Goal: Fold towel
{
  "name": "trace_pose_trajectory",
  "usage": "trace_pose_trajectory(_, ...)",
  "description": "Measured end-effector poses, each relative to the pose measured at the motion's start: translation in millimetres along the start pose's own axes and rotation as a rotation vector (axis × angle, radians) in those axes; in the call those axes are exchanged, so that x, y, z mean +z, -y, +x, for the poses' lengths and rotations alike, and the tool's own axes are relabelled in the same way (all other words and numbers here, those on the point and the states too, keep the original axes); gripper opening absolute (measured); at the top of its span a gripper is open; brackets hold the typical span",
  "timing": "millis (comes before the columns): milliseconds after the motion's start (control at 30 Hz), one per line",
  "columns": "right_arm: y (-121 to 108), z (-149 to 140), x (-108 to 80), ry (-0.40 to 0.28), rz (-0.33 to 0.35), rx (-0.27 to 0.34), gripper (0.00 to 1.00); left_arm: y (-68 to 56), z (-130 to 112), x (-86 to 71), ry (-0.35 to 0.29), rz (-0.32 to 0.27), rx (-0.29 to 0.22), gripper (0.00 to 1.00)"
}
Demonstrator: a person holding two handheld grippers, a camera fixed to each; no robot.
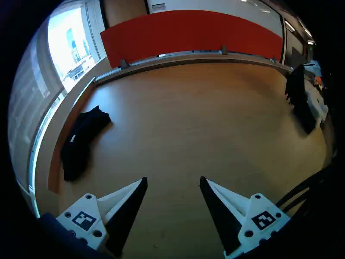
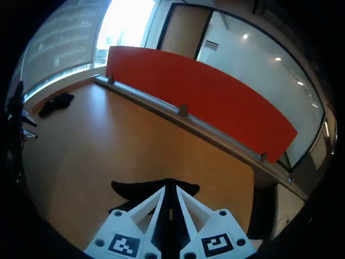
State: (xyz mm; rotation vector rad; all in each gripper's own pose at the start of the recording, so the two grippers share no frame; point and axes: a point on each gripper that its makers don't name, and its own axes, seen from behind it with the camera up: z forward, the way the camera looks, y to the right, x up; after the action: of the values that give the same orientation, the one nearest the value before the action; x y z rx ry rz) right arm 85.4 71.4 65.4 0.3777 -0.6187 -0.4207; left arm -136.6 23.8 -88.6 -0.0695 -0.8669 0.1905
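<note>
Our left claw point(image 1: 173, 178) stands wide open in the left gripper view. Its two fingers are spread apart with nothing between them, and they hover over the wooden table point(image 1: 194, 121). A dark bundle of cloth point(image 1: 82, 142) lies crumpled along the table's left edge, just beside the raised wooden rim under the window point(image 1: 69, 47). Across the far side of the table runs a red divider panel point(image 1: 194, 34) above a grey rail. At the right edge we see a dark shape point(image 1: 297, 88) above the table. It may be the other claw with cloth in it, but the view there is too dim and warped for us to say.

In the right gripper view, our right claw point(image 2: 171, 185) is closed, its fingers drawn almost together on the black towel point(image 2: 133, 188). The fabric sticks out to both sides of the fingertips and lies on the table point(image 2: 108, 142) close to the near edge. The same red panel point(image 2: 202, 99) crosses slantwise behind it. Far off to the left, the dark bundle point(image 2: 56, 103) sits near the window, well apart from the gripped towel.
</note>
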Motion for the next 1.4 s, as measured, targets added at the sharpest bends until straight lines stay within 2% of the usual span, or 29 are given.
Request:
trace_pose_trajectory(200,-15,-14,-8.7,0.02,-0.025,0.008,0.02,-4.6,2,-0.3,0.001,-0.004,0.007,0.9)
trace_pose_trajectory(667,-32,-49,-23.7,0.061,-0.06,0.036,0.02,-8.6,5,-2.9,-0.003,-0.006,0.022,0.9)
trace_pose_trajectory(1067,-52,-102,-51.7,0.128,-0.119,0.073,0.02,-8.8,5,-4.7,0.0,-0.007,0.037,0.9)
trace_pose_trajectory(1400,-48,-140,-70.9,0.16,-0.142,0.133,0.02,-13.6,6,-3.5,0.004,-0.016,0.056,0.9)
